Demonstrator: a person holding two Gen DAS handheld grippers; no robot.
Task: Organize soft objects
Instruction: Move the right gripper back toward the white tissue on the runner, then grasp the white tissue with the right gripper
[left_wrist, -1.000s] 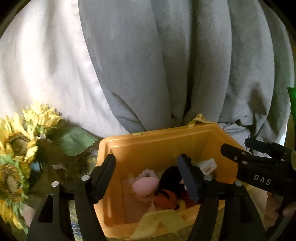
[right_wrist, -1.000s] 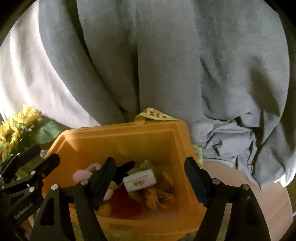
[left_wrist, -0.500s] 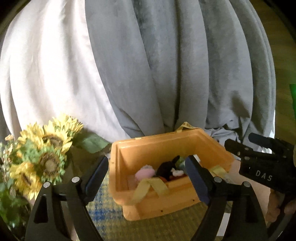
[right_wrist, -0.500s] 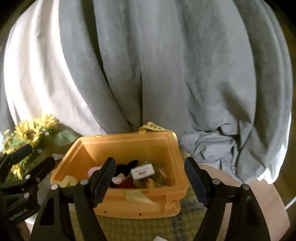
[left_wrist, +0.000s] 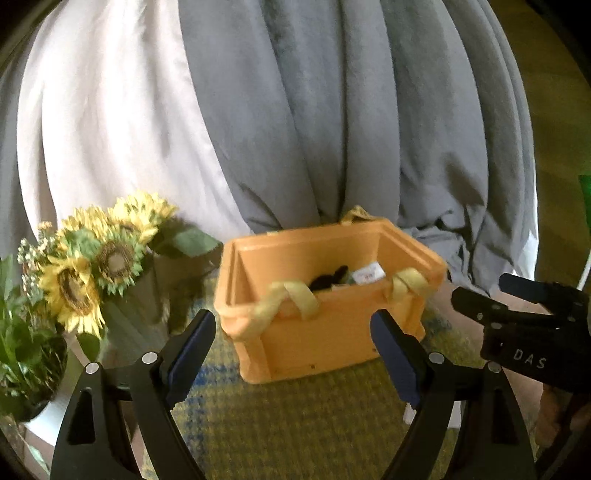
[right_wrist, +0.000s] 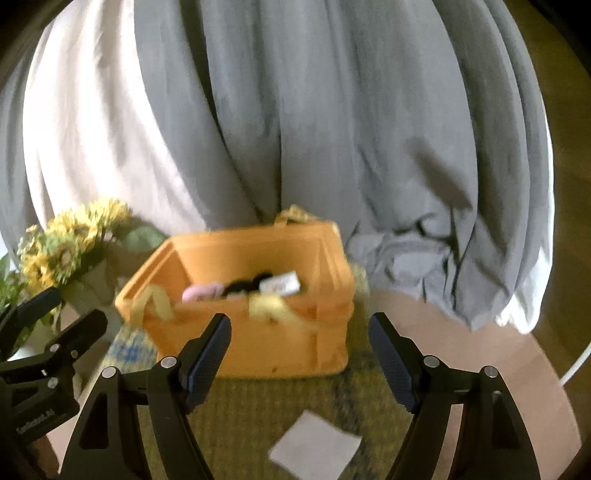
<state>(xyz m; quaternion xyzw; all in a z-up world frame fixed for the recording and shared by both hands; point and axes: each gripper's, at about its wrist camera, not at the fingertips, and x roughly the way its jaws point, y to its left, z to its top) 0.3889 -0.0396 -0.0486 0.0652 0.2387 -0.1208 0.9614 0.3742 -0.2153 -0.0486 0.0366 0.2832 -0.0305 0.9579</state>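
Observation:
An orange plastic bin (left_wrist: 325, 328) (right_wrist: 266, 332) with yellow strap handles stands on a green woven mat (left_wrist: 303, 421). Soft toys lie inside it: a pink one (right_wrist: 201, 291), a black one (right_wrist: 243, 284) (left_wrist: 328, 278) and a white tag (right_wrist: 279, 283). My left gripper (left_wrist: 293, 358) is open and empty, in front of the bin and apart from it. My right gripper (right_wrist: 299, 354) is open and empty, also in front of the bin. The right gripper shows at the right edge of the left wrist view (left_wrist: 517, 314).
A vase of sunflowers (left_wrist: 96, 254) (right_wrist: 62, 243) stands left of the bin. Grey and white curtains (left_wrist: 332, 110) hang behind it. A white paper square (right_wrist: 316, 448) lies on the mat near my right gripper. The mat lies on a round wooden table (right_wrist: 480, 332).
Both grippers have pulled back and away from above the bin. The bin now looks smaller and farther, its front wall and the mat in view.

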